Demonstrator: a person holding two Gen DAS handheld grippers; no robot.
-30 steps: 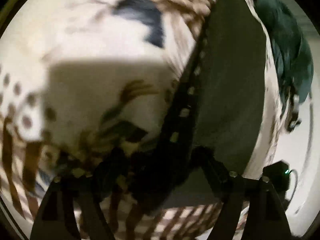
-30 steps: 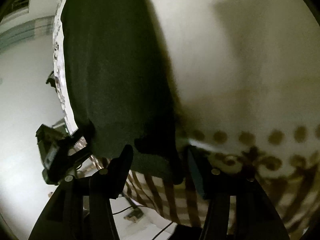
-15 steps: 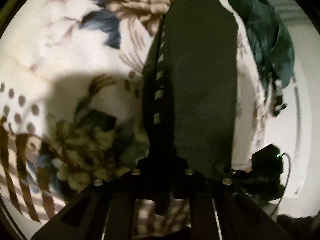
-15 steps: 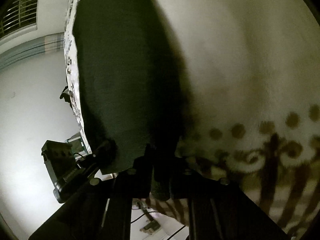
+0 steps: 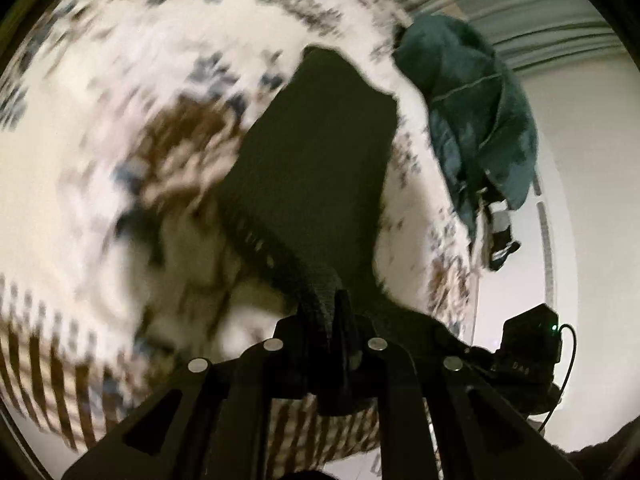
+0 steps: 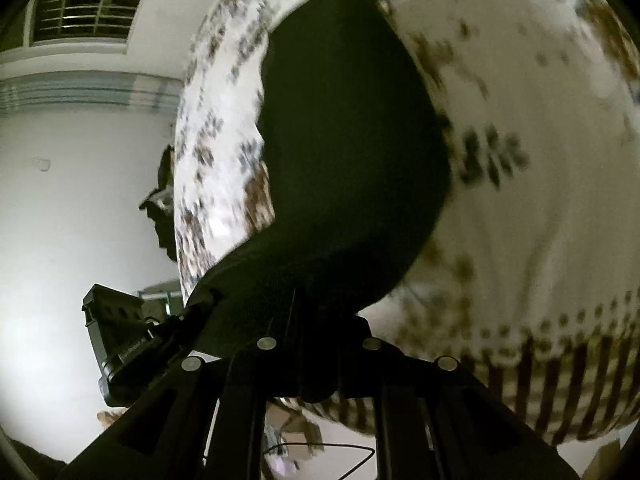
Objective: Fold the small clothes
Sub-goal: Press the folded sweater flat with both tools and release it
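Observation:
A small dark garment (image 5: 320, 152) lies stretched over a white floral bedspread (image 5: 100, 140). My left gripper (image 5: 340, 328) is shut on its near edge, where a band with pale marks bunches between the fingers. In the right wrist view the same dark garment (image 6: 344, 152) curves up off the bedspread (image 6: 540, 200), and my right gripper (image 6: 316, 340) is shut on its other near corner. Both grippers hold the near edge lifted. The far end rests on the bed.
A dark teal garment (image 5: 472, 120) is heaped at the bed's far right edge. The other gripper's black body shows at the side of each view (image 5: 528, 352) (image 6: 120, 340). White walls and a window (image 6: 88, 4) lie beyond the bed.
Both grippers, open a second ago, closed on the garment's near edge. They have since lifted it and pulled back, so the cloth now curves up off the bed.

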